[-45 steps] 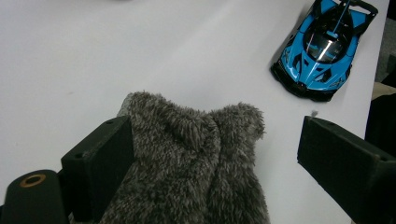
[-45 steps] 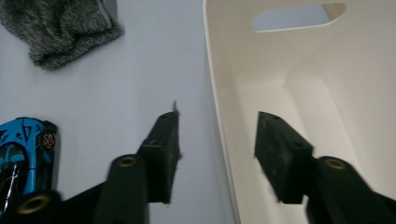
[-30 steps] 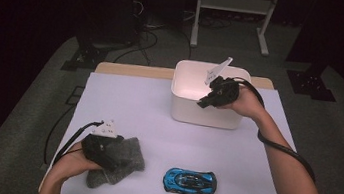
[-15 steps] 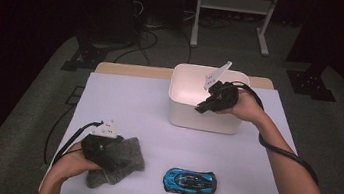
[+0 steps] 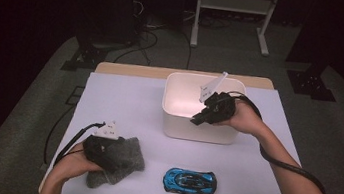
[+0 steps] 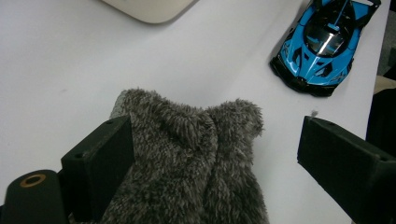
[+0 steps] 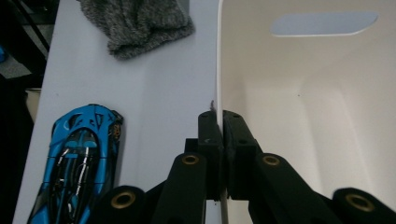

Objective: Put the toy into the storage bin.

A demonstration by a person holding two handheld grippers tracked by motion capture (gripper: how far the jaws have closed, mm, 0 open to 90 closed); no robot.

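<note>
A white plastic bin (image 5: 182, 80) stands at the table's far middle. My right gripper (image 5: 197, 119) is shut on the bin's near wall; in the right gripper view its jaws (image 7: 218, 116) pinch the thin rim of the bin (image 7: 303, 93). A grey fuzzy cloth (image 5: 126, 160) lies at the near left. My left gripper (image 5: 108, 153) rests over it, and in the left gripper view the jaws (image 6: 215, 126) stand wide open either side of the cloth (image 6: 196, 158). A blue toy car (image 5: 189, 182) sits near the front edge, to the right of the cloth.
The white table top (image 5: 119, 100) has bare room at the left and between bin and car. Cables trail from both grippers. Beyond the table are a dark floor and a metal stand (image 5: 232, 4). The car (image 6: 322, 42) lies past the cloth's end.
My right gripper has pulled the bin toward the near side of the table, still clamped on its wall. The left gripper, cloth and car have stayed put.
</note>
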